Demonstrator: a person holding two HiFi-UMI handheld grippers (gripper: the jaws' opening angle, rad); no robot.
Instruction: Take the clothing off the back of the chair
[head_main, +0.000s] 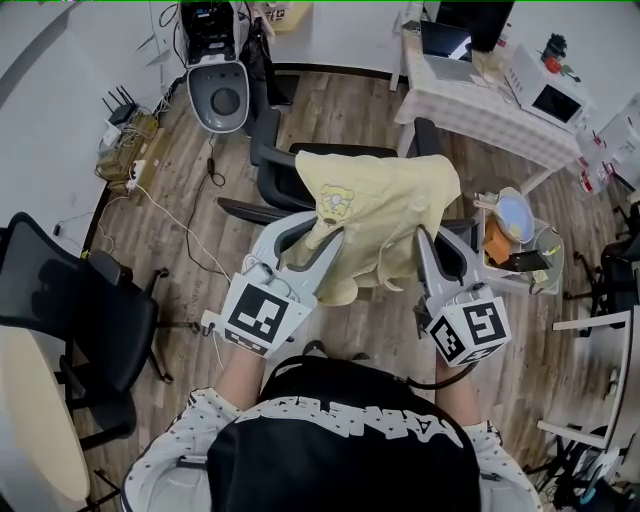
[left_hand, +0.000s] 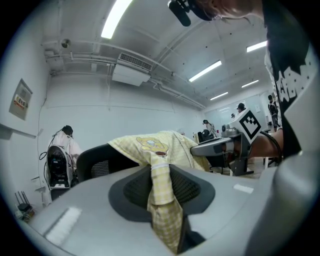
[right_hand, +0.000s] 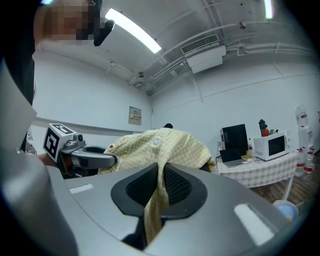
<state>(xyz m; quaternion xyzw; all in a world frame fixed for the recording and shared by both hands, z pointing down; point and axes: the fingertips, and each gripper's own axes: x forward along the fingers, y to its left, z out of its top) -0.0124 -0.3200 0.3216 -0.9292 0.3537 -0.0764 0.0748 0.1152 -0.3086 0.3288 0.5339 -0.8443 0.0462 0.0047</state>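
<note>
Wooden floor (head_main: 330, 110) is seen under a black chair (head_main: 275, 170). Yellow clothing (head_main: 385, 200) is draped over the chair back, spread side to side, just ahead of both grippers. Its left edge is pinched by the left gripper (head_main: 328, 240), its right edge by the right gripper (head_main: 422, 240). Both are equally near, so it could likely be lifted straight up.

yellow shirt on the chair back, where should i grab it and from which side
Take the loose cloth of the yellow shirt hanging on the person's side of the chair back, one pinch near each side, coming in level from that side. It drapes freely there, so folds pinch easily. The left tool and right tool are shut on such folds.
</note>
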